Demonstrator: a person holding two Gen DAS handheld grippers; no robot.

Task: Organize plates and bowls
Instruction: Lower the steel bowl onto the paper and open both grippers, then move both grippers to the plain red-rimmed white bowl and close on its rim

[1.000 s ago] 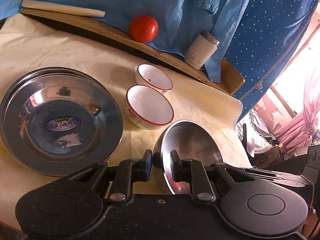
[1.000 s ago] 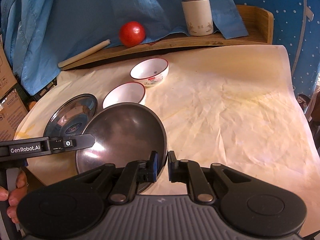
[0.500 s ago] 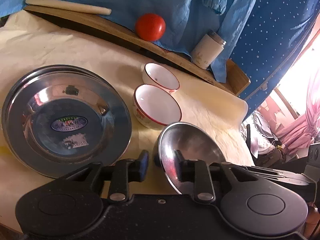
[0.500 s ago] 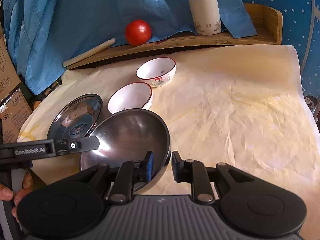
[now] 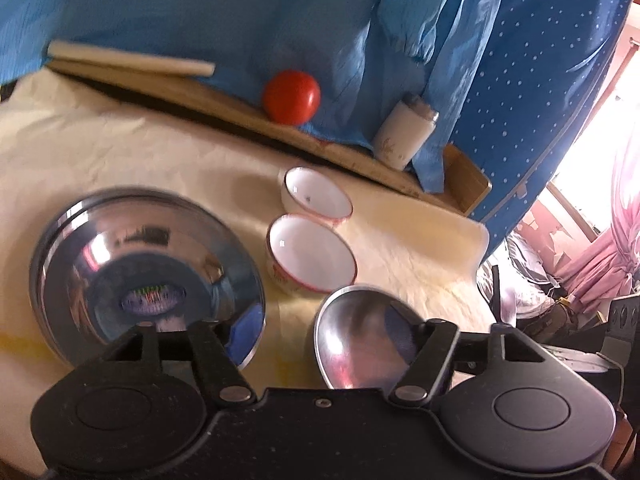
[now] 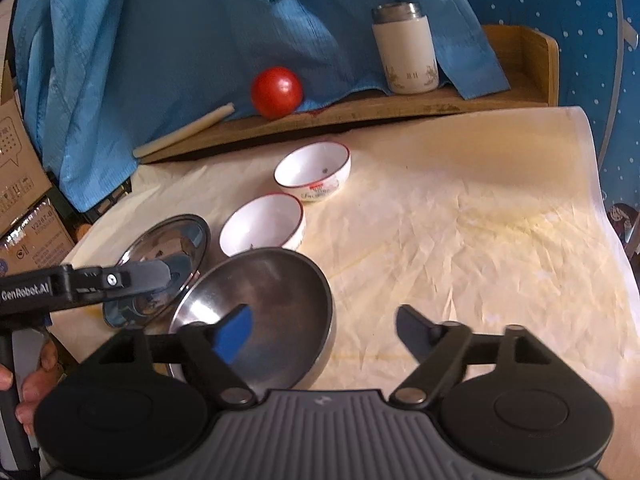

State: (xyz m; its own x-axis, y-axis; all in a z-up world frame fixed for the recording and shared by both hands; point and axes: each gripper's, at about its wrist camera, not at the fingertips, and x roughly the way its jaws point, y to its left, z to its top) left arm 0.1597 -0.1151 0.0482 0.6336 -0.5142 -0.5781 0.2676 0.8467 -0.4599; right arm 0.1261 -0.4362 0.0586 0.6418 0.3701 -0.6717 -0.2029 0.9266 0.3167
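Far left in the right wrist view stand cardboard boxes point(image 6: 24, 184), and a hand point(image 6: 36, 376) grips the handle of the left gripper point(image 6: 160, 274), which reaches over the steel plate point(image 6: 160, 240). The plate lies at the table's left edge on crumpled cream paper point(image 6: 460, 220). Just right of it sits the steel bowl point(image 6: 264, 312) on the paper, near the front edge. Beyond it two white bowls, the near one point(image 6: 262, 222) and the far one point(image 6: 314, 170), stand in a row, close but apart. The right gripper point(image 6: 324, 330) has its jaws wide and opening; the steel bowl's rim lies between them, with the blue-padded left finger point(image 6: 234, 332) over the bowl and neither pad pressing. The left gripper's jaws are opening too, clear of the bowl. Behind the paper runs a wooden ledge point(image 6: 400, 104) with a pale stick point(image 6: 184, 130), a red ball point(image 6: 276, 92) and a white flask point(image 6: 404, 54), under a hanging blue cloth point(image 6: 160, 40). On the right is a dotted blue wall point(image 6: 592, 32); the left wrist view shows a pink curtain point(image 5: 600, 248) by a bright window.
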